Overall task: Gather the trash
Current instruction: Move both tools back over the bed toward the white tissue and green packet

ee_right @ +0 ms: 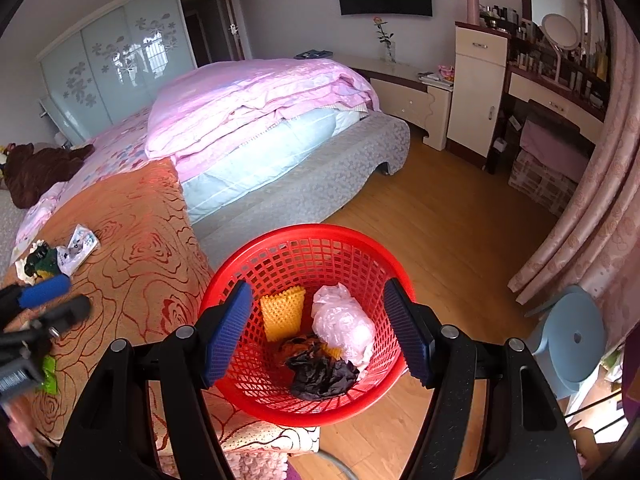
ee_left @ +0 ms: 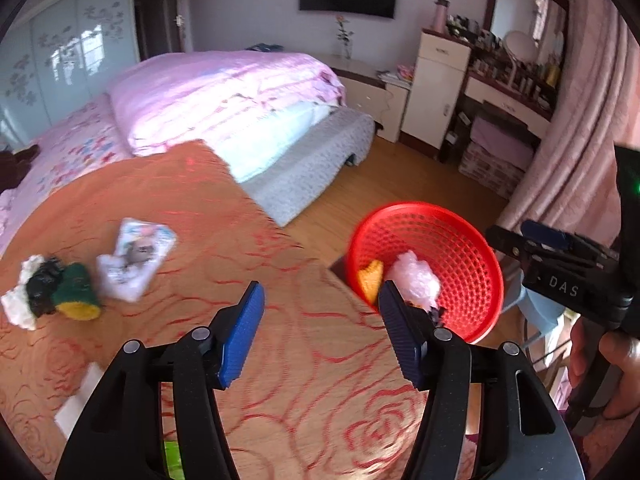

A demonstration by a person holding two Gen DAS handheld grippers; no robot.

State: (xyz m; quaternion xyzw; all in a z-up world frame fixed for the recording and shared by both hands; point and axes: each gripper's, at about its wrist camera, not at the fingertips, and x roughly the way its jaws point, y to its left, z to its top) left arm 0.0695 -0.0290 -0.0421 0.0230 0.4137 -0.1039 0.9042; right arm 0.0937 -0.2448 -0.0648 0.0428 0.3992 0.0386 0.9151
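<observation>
A red mesh basket (ee_right: 308,240) sits at the corner of the orange rose-patterned cloth (ee_left: 192,208); it also shows in the left wrist view (ee_left: 472,248). In it lie a yellow pad (ee_right: 282,312), a pink plastic wad (ee_right: 344,320) and a black bag (ee_right: 320,376). On the cloth lie a white printed wrapper (ee_left: 136,256) and a green-and-yellow sponge (ee_left: 76,292) with black and white scraps (ee_left: 32,288). My left gripper (ee_left: 320,332) is open and empty over the cloth. My right gripper (ee_right: 320,332) is open and empty over the basket.
A bed with a pink quilt (ee_right: 256,104) stands behind the cloth. Wood floor (ee_right: 440,220) runs to the right, with a blue stool (ee_right: 576,336), pink curtains (ee_right: 600,208) and a dresser (ee_right: 476,84). A green scrap (ee_left: 174,460) and white card (ee_left: 76,404) lie near the cloth's front.
</observation>
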